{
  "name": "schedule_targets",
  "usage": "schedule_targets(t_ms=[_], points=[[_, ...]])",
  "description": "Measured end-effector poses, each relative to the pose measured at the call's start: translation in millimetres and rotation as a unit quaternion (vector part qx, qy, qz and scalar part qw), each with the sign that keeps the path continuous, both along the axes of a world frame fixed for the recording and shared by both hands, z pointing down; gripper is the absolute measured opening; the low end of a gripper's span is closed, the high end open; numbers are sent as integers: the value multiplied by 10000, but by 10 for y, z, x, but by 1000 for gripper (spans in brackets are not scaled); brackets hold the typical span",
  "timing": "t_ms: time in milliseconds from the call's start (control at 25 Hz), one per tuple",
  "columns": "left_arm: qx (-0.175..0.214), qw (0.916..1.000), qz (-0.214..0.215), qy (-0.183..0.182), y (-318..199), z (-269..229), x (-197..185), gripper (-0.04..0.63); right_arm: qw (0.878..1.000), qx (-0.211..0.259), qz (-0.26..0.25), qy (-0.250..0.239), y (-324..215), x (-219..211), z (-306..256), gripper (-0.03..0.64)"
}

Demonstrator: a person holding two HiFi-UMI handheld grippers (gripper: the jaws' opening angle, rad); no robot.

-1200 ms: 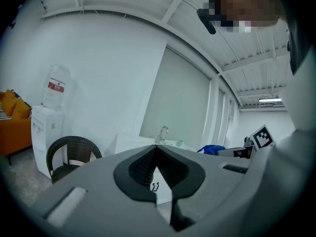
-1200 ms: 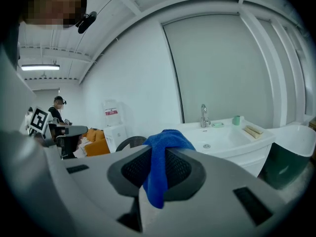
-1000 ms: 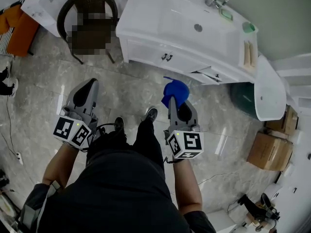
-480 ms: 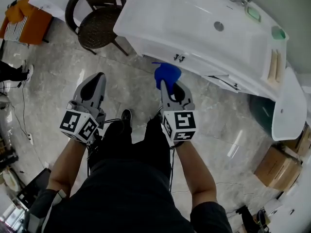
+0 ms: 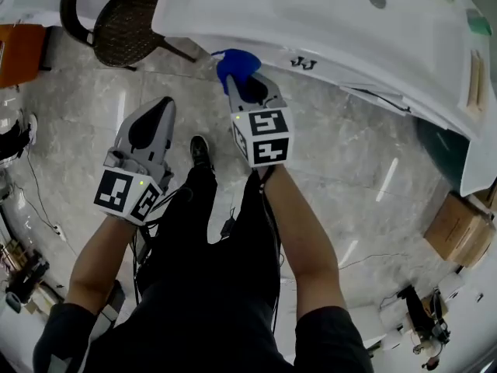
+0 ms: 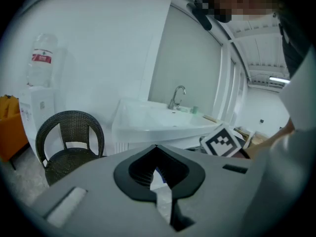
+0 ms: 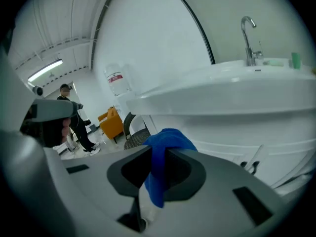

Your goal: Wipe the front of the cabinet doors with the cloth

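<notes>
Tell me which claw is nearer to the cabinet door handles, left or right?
Right. The right claw, shut on the blue cloth, is near the cabinet front, just left of the handles. The left claw hangs farther back and left, above the floor.

The right gripper [image 7: 159,159] has its jaws closed on a blue cloth [image 7: 167,143], which bunches above the fingertips and hangs down between them. Just beyond stands a white vanity top [image 7: 232,92] carrying a chrome faucet [image 7: 251,36] and a green cup [image 7: 296,59], with the white cabinet doors [image 7: 232,139] and their dark handles [image 7: 252,165] beneath it. Farther left are a wicker chair [image 7: 133,132], an orange chair [image 7: 111,123], a water bottle [image 7: 117,79] and a standing person [image 7: 75,120].
</notes>
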State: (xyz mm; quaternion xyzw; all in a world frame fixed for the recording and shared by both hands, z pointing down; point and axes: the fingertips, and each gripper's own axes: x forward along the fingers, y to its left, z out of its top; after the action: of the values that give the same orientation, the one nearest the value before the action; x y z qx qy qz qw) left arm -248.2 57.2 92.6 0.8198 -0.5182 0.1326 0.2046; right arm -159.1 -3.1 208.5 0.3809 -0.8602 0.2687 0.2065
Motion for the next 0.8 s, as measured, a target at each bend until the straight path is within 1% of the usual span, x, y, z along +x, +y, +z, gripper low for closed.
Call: schedule_targets(t_ms=[80,240,400,480,600,800], points=[[-85,9999,91,18,50,167,-93,-2,9994,-267,32,-224,-59,-269,276,58],[-218,9998,47,-5,219,398,-284,-2,9938,-724,97,-836,-206,-740,688,57],[-278,9994,183,-57,354,614,-290,-2,9929,-706,57,-958,-472,-925,910,57],[-374,9991,219,-6,390,754,-258,-2,9927,-649,131,-1013,-586,-896,937,57],[-459,9985,311,25,415,907,-120,-2,9921,-628,227,-1059,-637,-716,968,57],[-419,9982,408,116,359,991,239,-2,9926,-601,408,-974,-651,-163,1048,58]])
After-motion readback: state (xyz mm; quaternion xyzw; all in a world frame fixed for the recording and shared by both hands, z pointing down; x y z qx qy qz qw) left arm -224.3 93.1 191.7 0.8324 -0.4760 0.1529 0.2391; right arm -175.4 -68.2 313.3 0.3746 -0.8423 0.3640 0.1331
